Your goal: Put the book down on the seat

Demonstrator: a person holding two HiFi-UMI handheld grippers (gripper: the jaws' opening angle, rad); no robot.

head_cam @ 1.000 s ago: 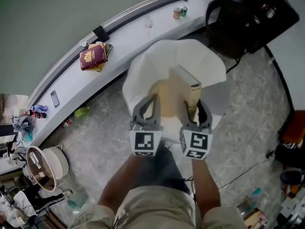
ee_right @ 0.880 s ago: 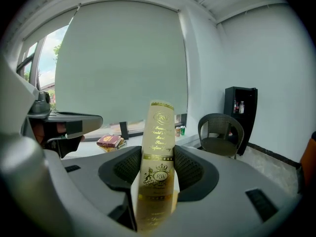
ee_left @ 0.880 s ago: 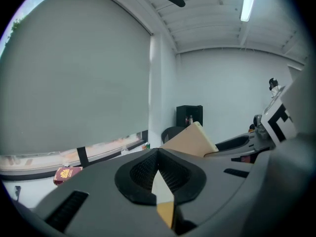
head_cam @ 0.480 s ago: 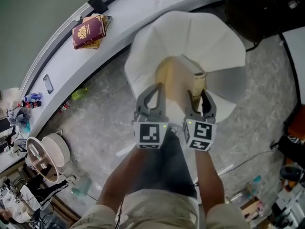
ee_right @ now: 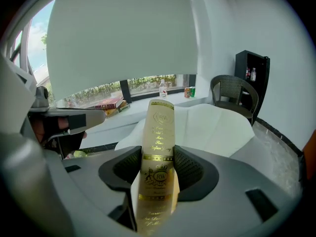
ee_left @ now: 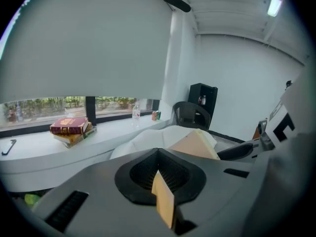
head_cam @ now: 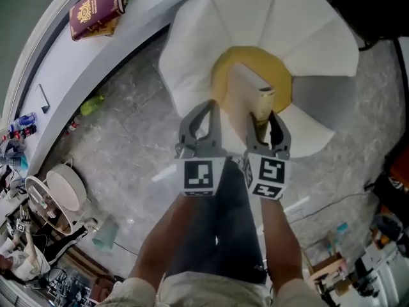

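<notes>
Nearest to us, low in the head view, the right gripper (head_cam: pixel 266 124) is closed on the book (head_cam: pixel 245 96). In its own view the gold-printed spine (ee_right: pixel 158 147) stands upright between the two jaws. We think the book is held at its spine so that it can be lowered flat.

The left gripper (head_cam: pixel 206 107), just beside it, has its jaws closed together and carries nothing of the task. Only a thin tan wedge (ee_left: pixel 163 199) shows where they meet, and we cannot say what it is.

The book is over the yellow cushion (head_cam: pixel 282 82) in the middle of the white seat (head_cam: pixel 211 31), in the upper centre of the frame. Its lower end is hidden behind the right gripper, so we cannot tell if it touches the cushion. We judge that it is not yet put down.

Farther away, at the upper left, the stacked books (head_cam: pixel 96 8) lie on the window ledge (head_cam: pixel 61 56). The foot of the seat is hidden under it.
</notes>
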